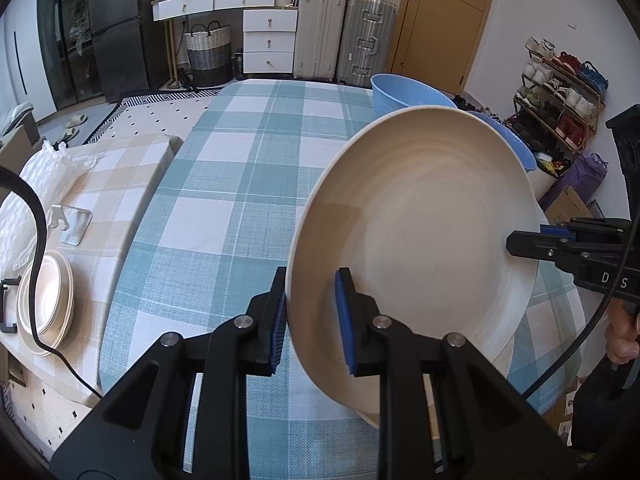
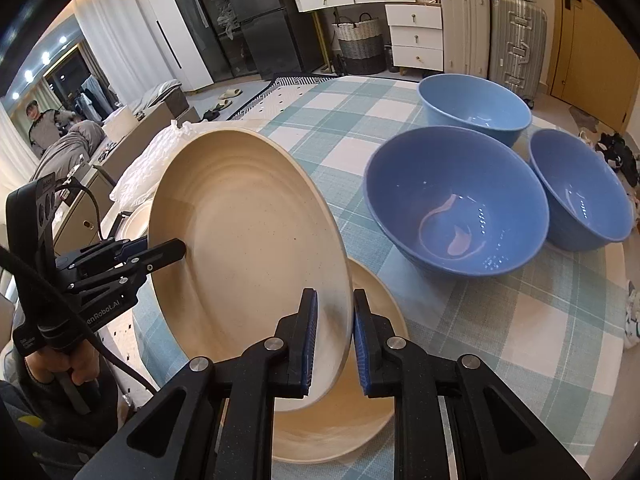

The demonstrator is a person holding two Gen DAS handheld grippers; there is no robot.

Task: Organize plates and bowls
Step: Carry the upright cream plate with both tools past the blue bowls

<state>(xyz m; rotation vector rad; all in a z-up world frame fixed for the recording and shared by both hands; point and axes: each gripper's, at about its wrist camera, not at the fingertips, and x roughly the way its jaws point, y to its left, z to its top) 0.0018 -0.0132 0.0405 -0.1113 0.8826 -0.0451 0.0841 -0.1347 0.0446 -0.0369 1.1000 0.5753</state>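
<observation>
A cream plate (image 1: 420, 240) is held tilted on edge above the checked table. My left gripper (image 1: 312, 320) is shut on its near rim. My right gripper (image 2: 335, 340) is shut on the opposite rim; it also shows at the right of the left wrist view (image 1: 516, 242). The same plate fills the right wrist view (image 2: 248, 248), with the left gripper (image 2: 176, 250) on its far rim. A second cream plate (image 2: 344, 420) lies flat on the table beneath. Three blue bowls (image 2: 456, 204), (image 2: 476, 106), (image 2: 580, 188) stand behind on the right.
A stack of cream plates (image 1: 48, 304) sits on a lower beige-checked side table (image 1: 120, 176) at left, beside a metal stand (image 1: 72, 224) and a plastic bag (image 1: 24, 184). Suitcases, drawers and a shoe rack stand beyond the blue-checked table (image 1: 240, 184).
</observation>
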